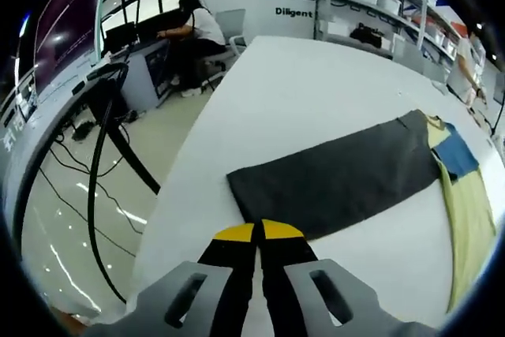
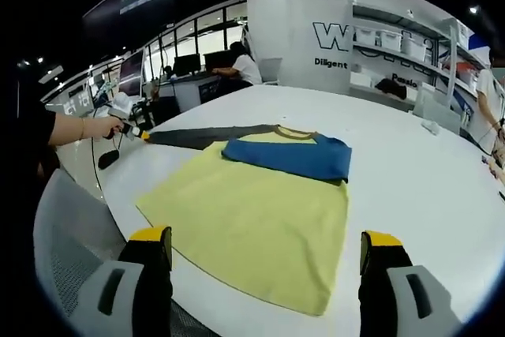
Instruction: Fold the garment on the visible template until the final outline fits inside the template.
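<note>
- The garment (image 2: 260,211) lies spread flat on the white desk (image 2: 410,171): a yellow body, a blue sleeve (image 2: 288,155) folded across its upper part, and a dark grey sleeve (image 2: 205,136) stretched straight out to one side.
- In the left gripper view, the left gripper (image 1: 259,233) has its yellow-tipped jaws pressed together at the near edge of the dark grey sleeve (image 1: 339,179); whether cloth is pinched between them cannot be told from this angle.
- The right gripper view also shows the left gripper (image 2: 136,133) from afar, held in a person's hand (image 2: 99,127) right at the far tip of the grey sleeve, near the desk's edge.
- The right gripper (image 2: 264,250) has its jaws wide apart, one on each side of the near hem of the yellow body, and holds nothing.
- In the left gripper view, the yellow body (image 1: 469,219) and a piece of the blue sleeve (image 1: 458,151) show past the far end of the grey sleeve.
- No separate template outline can be made out on the desk.
- Behind the desk, a person (image 2: 246,65) sits at a workstation with monitors, and shelves (image 2: 394,41) with boxes stand against a white wall.
</note>
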